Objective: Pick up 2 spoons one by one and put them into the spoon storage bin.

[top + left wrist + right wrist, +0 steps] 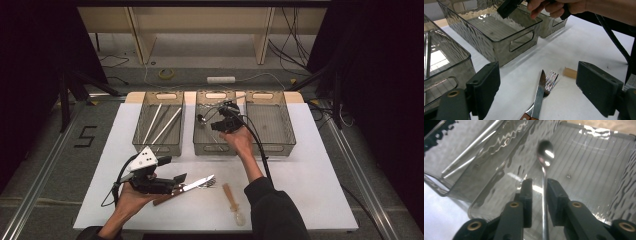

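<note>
Right gripper (539,195) jaws parted, spoon (545,152) handle loose between them, over middle bin (599,170)

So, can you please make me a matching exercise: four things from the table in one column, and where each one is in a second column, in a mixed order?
Things:
1. metal spoon
2. knife
3. wooden spoon
4. two thin metal rods

Places:
A. inside the left bin
B. on the white table, nearest the person, lying alone
C. between the jaws of the right gripper, over the middle bin
D. on the table, lying across a fork, in front of the left gripper

Pairs: 1-C, 2-D, 3-B, 4-A
</note>
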The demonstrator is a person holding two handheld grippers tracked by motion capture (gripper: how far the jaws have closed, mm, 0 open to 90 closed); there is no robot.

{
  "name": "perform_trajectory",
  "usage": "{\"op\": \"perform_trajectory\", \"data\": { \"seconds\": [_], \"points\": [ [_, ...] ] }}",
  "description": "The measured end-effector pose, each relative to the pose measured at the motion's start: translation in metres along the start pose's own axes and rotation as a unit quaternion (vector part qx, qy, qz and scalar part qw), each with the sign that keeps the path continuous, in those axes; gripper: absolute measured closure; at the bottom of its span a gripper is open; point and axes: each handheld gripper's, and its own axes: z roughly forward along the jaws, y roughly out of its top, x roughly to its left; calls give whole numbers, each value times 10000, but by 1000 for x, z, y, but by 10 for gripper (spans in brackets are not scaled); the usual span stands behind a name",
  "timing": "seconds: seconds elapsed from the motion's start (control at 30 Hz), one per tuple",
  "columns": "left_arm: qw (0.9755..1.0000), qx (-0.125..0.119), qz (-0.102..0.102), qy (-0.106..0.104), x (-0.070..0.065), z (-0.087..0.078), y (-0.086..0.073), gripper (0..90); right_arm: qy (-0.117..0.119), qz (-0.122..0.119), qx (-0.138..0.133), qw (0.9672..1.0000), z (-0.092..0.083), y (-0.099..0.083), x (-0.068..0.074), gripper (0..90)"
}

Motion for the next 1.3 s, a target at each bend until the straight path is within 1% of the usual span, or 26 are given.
{"op": "perform_trajectory", "data": {
  "seconds": [0.1, 0.2, 0.23, 0.37, 0.43, 0.57, 0.67, 0.73, 0.8, 0.87, 0.97, 1.07, 1.1, 1.2, 1.23, 1.27, 1.3],
  "points": [
    [10000, 4, -6, 4, 0, 0, 0, 191, 27, -78, -5, 10000, -7, -1, -2, 679],
    [10000, 1, 4, 9, 0, 0, 0, 191, 15, -222, -24, 9997, -17, -4, -1, 597],
    [10000, 1, -7, 9, 0, 0, 0, 191, -1, -274, -12, 9996, -21, -5, 1, 569],
    [10000, 11, -6, 10, 1, 0, 0, 190, 86, -570, 54, 9983, -35, -16, 10, 477],
    [10000, 4, -17, 17, 1, 0, 0, 190, 120, -596, 49, 9981, -42, -25, 14, 448],
    [10000, -7, -17, 36, 1, 0, 0, 190, 132, -668, 7, 9977, -52, -46, 19, 434],
    [10000, -10, -20, 45, 1, 0, 0, 190, 197, -702, -73, 9973, -59, -59, 22, 415],
    [10000, -13, -27, 35, 1, 0, 0, 190, 262, -788, -10, 9965, -64, -66, 25, 402],
    [10000, 0, -36, 35, 1, 1, 0, 189, 295, -854, -26, 9959, -69, -73, 28, 396],
    [10000, -16, -48, 42, 1, 0, 0, 189, 347, -854, 0, 9957, -72, -81, 31, 387],
    [10000, -23, -59, 45, 1, 0, 0, 189, 425, -968, 141, 9943, -75, -92, 35, 376],
    [10000, -11, -41, 50, 2, -1, -1, 189, 492, -1001, 194, 9936, -79, -103, 37, 368],
    [10000, 0, -33, 65, 2, -1, -1, 188, 499, -996, 204, 9936, -80, -107, 37, 366],
    [9999, -40, -70, 81, 3, -3, -1, 188, 482, -1054, 359, 9926, -81, -119, 39, 366],
    [9999, -60, -97, 78, 3, -3, -1, 188, 484, -1028, 395, 9927, -82, -123, 39, 367],
    [9999, -62, -103, 70, 2, -3, -1, 188, 512, -1053, 446, 9921, -83, -127, 39, 374],
    [9999, -38, -66, 74, 3, -2, -1, 188, 498, -1077, 495, 9917, -84, -131, 40, 377]
  ]
}}
